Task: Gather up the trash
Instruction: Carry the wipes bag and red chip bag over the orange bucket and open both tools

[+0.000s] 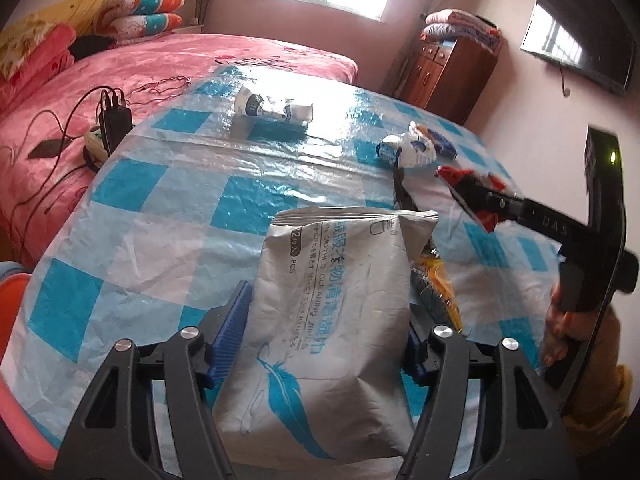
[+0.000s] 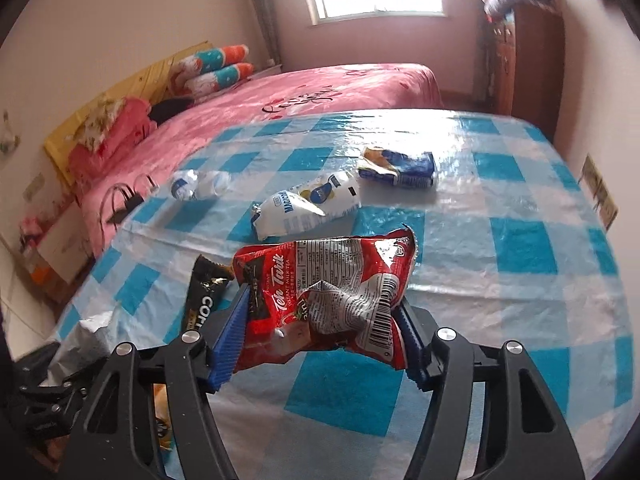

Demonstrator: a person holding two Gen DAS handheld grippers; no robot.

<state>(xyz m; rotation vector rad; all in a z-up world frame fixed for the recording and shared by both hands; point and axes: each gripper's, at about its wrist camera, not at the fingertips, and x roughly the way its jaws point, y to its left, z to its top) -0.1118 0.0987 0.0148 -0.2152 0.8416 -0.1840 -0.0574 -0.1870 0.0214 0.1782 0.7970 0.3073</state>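
Crumpled red foil wrapper [image 2: 332, 300] betw. ribbed blue fingers [image 2: 230, 344] of R gripper [image 2: 320, 340]

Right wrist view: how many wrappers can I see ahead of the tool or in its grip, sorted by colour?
Red: 1, the milk tea packet clamped in the right tool
Black: 1, the coffee sachet
White and blue: 3, the long wrapper, the folded wrapper and the crumpled wrapper
Total: 5
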